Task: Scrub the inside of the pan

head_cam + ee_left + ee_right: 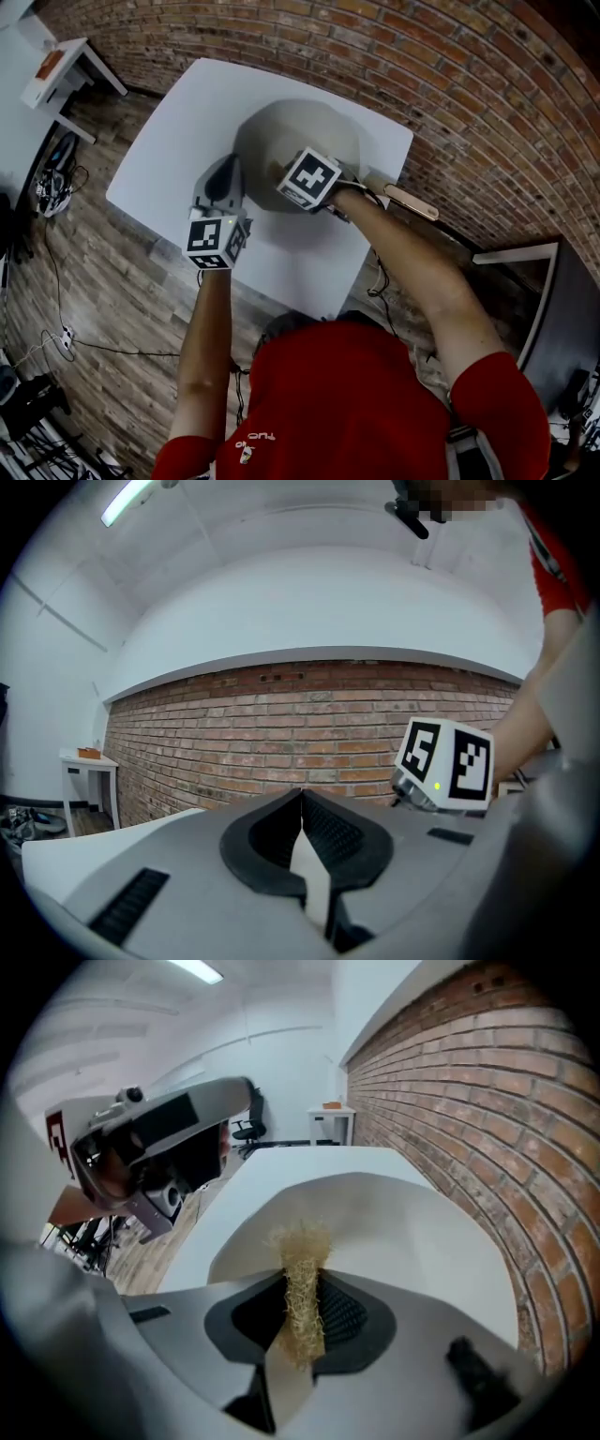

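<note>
We see the pan sitting on the white table, toward the table's far side by the brick wall. Its handle points right and reaches past the table's edge. The pan's bowl is pale and smooth, and in the right gripper view it fills the space just ahead of the jaws.

What we find in the bowl is the scrubber, a straw-coloured, fibrous tuft. The right gripper has its jaws clamped narrow on it. The frayed end sticks out past the tips, over the pan's inner surface. We cannot tell whether the fibres actually touch the pan. From the head view this gripper hangs over the near right part of the bowl, close to where the handle joins.

The left gripper is at the pan's near left edge, just beside the rim. Its jaws are pressed together with nothing between them, and it points level toward the brick wall.

Beyond the table we see a wood-plank floor and a small white side table at the far left.
</note>
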